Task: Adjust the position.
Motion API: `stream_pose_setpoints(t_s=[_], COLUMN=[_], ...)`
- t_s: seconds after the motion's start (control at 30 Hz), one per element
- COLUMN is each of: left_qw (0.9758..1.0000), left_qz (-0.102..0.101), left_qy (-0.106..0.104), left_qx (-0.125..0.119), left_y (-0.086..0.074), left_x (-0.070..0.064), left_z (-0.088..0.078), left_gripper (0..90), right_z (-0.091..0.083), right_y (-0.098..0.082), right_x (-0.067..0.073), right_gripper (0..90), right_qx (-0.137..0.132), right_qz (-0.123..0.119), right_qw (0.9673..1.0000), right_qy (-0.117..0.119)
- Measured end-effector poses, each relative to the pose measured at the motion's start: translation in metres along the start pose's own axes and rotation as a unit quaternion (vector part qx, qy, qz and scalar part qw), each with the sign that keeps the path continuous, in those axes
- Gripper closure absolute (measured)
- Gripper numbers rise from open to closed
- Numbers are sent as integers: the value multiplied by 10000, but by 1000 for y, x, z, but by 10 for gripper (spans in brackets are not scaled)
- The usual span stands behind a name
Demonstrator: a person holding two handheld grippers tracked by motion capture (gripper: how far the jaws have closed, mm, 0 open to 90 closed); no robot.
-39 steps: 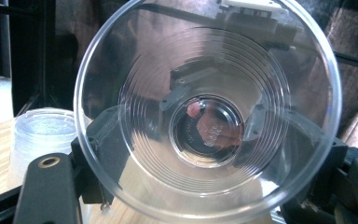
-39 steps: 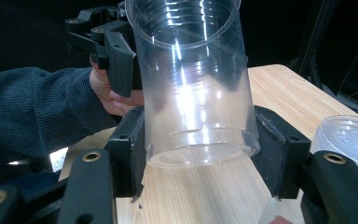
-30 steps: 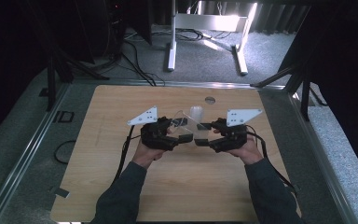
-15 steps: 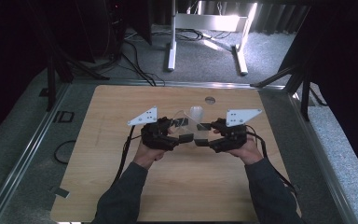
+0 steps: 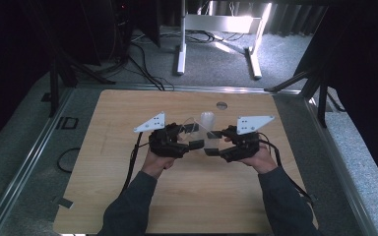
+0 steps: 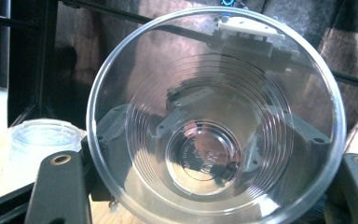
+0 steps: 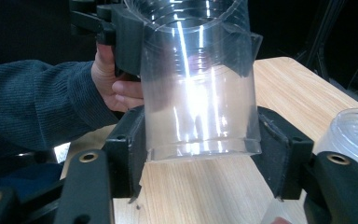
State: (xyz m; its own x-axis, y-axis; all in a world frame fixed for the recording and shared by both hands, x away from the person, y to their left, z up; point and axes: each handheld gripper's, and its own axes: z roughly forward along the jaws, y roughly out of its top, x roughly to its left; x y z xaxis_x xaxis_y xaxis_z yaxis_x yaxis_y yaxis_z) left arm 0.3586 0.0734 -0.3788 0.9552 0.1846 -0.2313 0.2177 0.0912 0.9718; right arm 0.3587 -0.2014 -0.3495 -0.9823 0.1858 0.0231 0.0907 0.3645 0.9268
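A clear ribbed plastic cup point(image 7: 198, 79) is gripped between both tongs: the left tongs point(image 5: 197, 136) near its rim, the right tongs point(image 7: 198, 154), just opening slightly, at its base, above the wooden surface point(image 5: 128, 113).

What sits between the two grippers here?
A clear plastic cup, lying sideways in the high view, spans from the left gripper to the right gripper.

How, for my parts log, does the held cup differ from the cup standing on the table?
Pose: the held cup lies on its side, lifted off the wood, while the table cup stands on the table just beyond it. Look: the held cup is glass-clear with fine rings round its wall; the table cup looks milkier. Both are round, see-through plastic.
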Motion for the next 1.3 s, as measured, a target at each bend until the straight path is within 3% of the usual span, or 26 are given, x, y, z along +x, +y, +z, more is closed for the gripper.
stream_pose_setpoints(t_s=[0.33, 0.43, 0.63, 0.87, 1.3], left_qw=[10000, 10000, 10000, 10000, 9983], left_qz=[-32, -37, -49, -39, -15], left_qy=[-10, -8, 30, 64, 289], left_qx=[-72, -85, -52, 63, 507], left_y=[0, 1, 0, 0, -1], left_x=[1, 1, 2, 3, 4], left_z=[-1, -2, -4, -5, -7], left_gripper=[301, 308, 308, 308, 312], right_z=[0, 1, -2, -7, -4], right_y=[0, 0, 1, 3, 5], right_x=[0, 1, 1, 0, -2], right_gripper=[364, 300, 267, 244, 269], right_qx=[27, 93, 136, 324, 626], right_qz=[-7, -34, -23, -50, -69], right_qw=[10000, 9999, 9998, 9993, 9974], right_qy=[-12, -46, -125, -198, -342])
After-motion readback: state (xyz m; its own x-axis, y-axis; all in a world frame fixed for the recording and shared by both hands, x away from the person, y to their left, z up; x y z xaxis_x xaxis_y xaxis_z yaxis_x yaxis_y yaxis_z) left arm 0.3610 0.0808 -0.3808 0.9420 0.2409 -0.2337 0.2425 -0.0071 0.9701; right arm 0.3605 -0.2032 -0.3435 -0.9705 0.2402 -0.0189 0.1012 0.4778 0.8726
